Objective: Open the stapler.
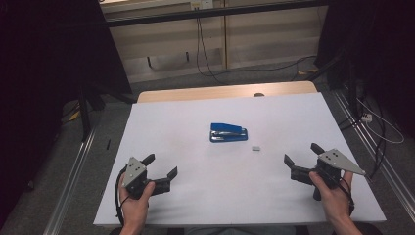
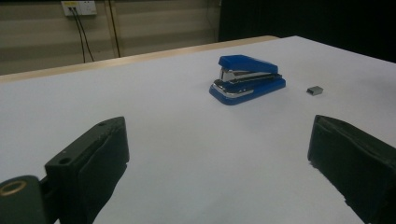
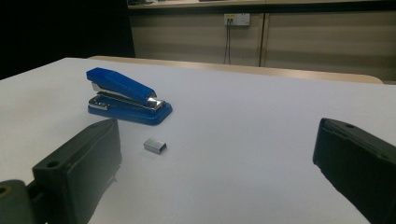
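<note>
I have both grippers parked low near my edge of the white table (image 1: 195,196), and neither one holds anything. My left gripper (image 1: 161,166) has its black jaws spread wide apart with bare tabletop between them; my right gripper (image 1: 302,154) is spread just as wide, also with nothing in the gap.

Out ahead of them, around the middle of the table, sits the blue plastic stapler with a bright metal magazine (image 1: 228,132). It rests flat on its base, shut, well apart from both grippers. Its long axis runs across the table, left to right as the high view has it. In the left gripper view the stapler (image 2: 246,79) lies forward and to the right of the jaws; in the right gripper view it (image 3: 127,95) lies forward and to the left.

Just beside the stapler, on its right and a little nearer to me, is a small grey metal block of staples (image 1: 256,148), not touching it. The block (image 3: 155,145) sits close in front of my right jaws, so I judge the right hand the nearer one for it, while the stapler lies roughly between the two hands.
</note>
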